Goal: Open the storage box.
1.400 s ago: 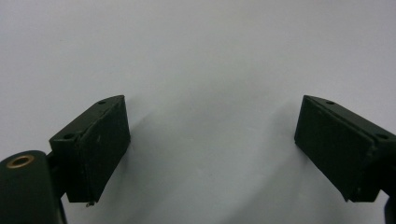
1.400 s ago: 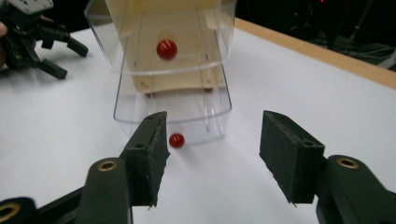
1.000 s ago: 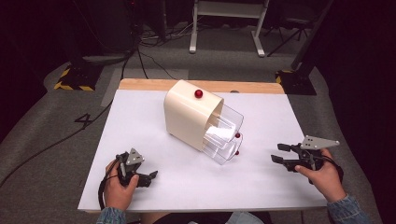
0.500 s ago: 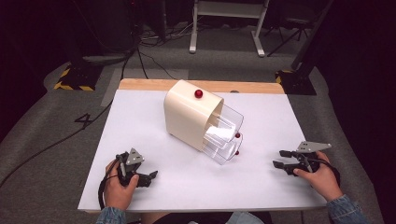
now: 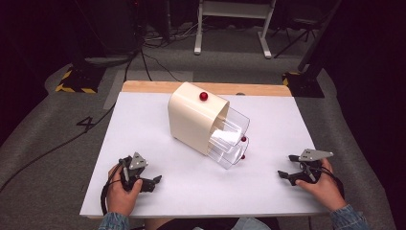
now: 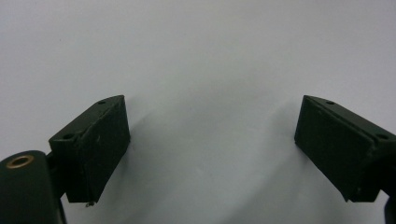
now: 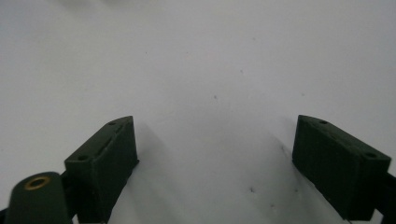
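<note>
Right gripper on table, jaws just spread wide, nothing between. Left gripper released, empty. Drawer box mid-table, well apart.

The white table is overlooked from high above the person's side — while both gripper views are pressed close to that same surface, facing down.

Both tongs, left tongs and right tongs, are black with grey three-cornered top plates and trailing black cables. Their blocky jaws carry small screw holes. Blue denim cuffs cover both wrists
</note>
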Demonstrator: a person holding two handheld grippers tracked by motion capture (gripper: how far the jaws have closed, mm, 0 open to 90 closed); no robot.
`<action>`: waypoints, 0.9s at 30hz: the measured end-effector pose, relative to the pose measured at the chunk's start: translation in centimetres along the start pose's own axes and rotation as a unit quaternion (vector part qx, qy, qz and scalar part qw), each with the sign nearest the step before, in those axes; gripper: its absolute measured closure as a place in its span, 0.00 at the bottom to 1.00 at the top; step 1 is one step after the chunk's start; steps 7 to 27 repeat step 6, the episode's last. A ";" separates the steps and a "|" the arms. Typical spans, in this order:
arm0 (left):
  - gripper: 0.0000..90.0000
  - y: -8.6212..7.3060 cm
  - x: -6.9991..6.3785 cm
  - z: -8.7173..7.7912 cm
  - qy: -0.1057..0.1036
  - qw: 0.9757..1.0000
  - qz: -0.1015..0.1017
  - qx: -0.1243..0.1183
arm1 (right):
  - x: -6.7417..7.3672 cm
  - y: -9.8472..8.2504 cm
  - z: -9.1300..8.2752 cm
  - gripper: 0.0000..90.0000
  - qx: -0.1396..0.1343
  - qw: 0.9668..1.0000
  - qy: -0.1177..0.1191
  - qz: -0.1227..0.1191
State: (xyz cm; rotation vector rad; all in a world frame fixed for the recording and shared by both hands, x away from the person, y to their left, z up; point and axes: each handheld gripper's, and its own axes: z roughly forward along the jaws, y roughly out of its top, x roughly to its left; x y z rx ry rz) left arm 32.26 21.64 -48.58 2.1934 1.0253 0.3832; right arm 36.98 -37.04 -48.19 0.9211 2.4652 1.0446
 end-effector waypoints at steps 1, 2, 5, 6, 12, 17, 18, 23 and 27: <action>0.12 0.0 0.0 0.0 0.001 1.000 0.002 0.000 | 0.0 0.0 0.0 0.16 0.000 1.000 0.000 0.002; 0.12 0.0 0.0 0.0 0.001 1.000 0.001 0.000 | 0.0 0.0 0.0 0.16 0.000 1.000 0.000 0.002; 0.12 0.0 0.0 0.0 0.001 1.000 0.002 0.001 | 0.0 0.0 0.0 0.16 0.000 1.000 0.001 0.003; 0.12 0.0 0.0 0.0 0.001 1.000 0.002 0.000 | 0.0 0.0 0.0 0.18 -0.001 1.000 0.002 0.001; 0.12 0.0 0.0 0.0 0.001 1.000 0.002 0.000 | 0.0 0.0 0.0 0.18 -0.001 1.000 0.002 0.001; 0.12 0.0 0.0 0.0 0.001 1.000 0.002 0.000 | 0.0 0.0 0.0 0.18 -0.001 1.000 0.002 0.001; 0.12 0.0 0.0 0.0 0.001 1.000 0.002 0.000 | 0.0 0.0 0.0 0.18 -0.001 1.000 0.002 0.001; 0.12 0.0 0.0 0.0 0.001 1.000 0.002 0.000 | 0.0 0.0 0.0 0.18 -0.001 1.000 0.002 0.001; 0.12 0.0 0.0 0.0 0.001 1.000 0.002 0.000 | 0.0 0.0 0.0 0.18 -0.001 1.000 0.002 0.001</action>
